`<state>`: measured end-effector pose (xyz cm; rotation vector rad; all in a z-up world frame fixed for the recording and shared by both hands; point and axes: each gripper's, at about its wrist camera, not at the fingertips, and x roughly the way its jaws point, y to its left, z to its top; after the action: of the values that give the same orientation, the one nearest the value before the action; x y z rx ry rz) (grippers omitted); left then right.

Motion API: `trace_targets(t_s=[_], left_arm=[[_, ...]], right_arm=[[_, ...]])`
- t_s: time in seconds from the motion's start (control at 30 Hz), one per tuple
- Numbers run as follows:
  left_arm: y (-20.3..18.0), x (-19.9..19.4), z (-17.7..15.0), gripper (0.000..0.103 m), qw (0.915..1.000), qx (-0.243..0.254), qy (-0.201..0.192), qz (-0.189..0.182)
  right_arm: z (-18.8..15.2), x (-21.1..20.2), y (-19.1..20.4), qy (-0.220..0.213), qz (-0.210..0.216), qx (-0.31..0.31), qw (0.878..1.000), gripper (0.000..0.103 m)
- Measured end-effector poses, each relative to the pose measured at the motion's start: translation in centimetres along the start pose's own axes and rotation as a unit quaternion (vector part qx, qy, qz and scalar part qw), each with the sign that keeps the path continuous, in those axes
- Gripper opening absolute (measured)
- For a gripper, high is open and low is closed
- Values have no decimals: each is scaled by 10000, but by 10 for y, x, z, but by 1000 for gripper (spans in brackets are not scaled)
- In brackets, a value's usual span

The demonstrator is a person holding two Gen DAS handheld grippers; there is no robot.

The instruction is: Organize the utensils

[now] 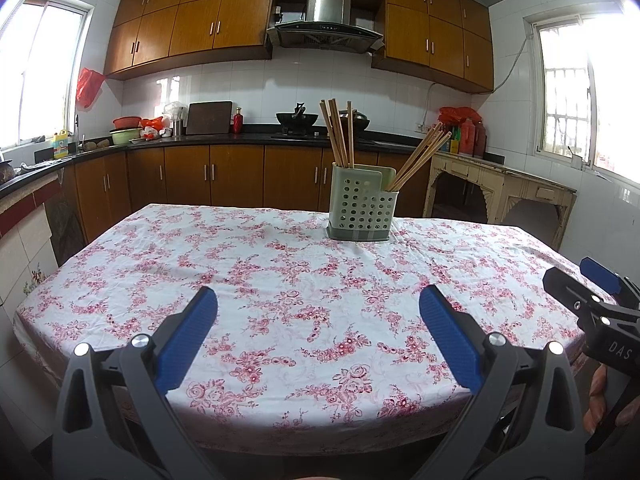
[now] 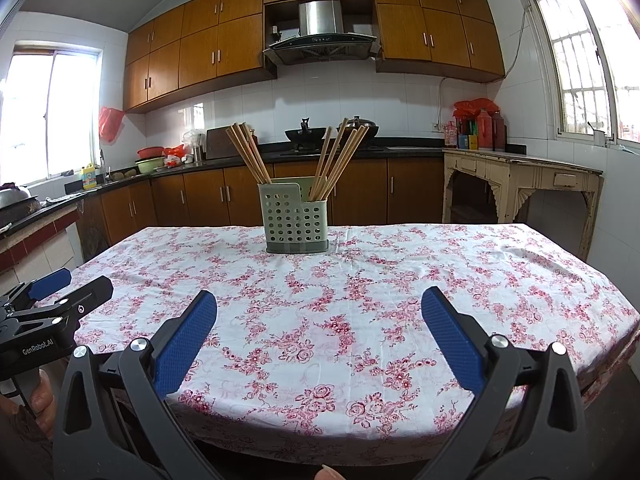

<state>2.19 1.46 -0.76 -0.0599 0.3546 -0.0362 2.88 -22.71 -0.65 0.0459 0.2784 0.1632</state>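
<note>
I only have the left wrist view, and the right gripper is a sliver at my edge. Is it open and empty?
Observer: Yes. The right wrist view shows the right gripper wide open, holding nothing.
Operator: Where is the chopstick holder from there?
Observer: The green chopstick holder stands upright almost straight ahead, slightly left of centre, on the floral tablecloth.
Operator: Does that view catch my gripper?
Observer: Yes, the left gripper shows at its left edge, with "GenRobot.AI" printed on the body.
</note>
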Motion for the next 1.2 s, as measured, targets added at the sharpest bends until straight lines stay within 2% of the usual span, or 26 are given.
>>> trace_targets(t_s=[1.2], left_arm=[[1,1,-2,99,10000,-26,40,7]], right_arm=[[-1,1,-1,28,-2,18,10000,101]])
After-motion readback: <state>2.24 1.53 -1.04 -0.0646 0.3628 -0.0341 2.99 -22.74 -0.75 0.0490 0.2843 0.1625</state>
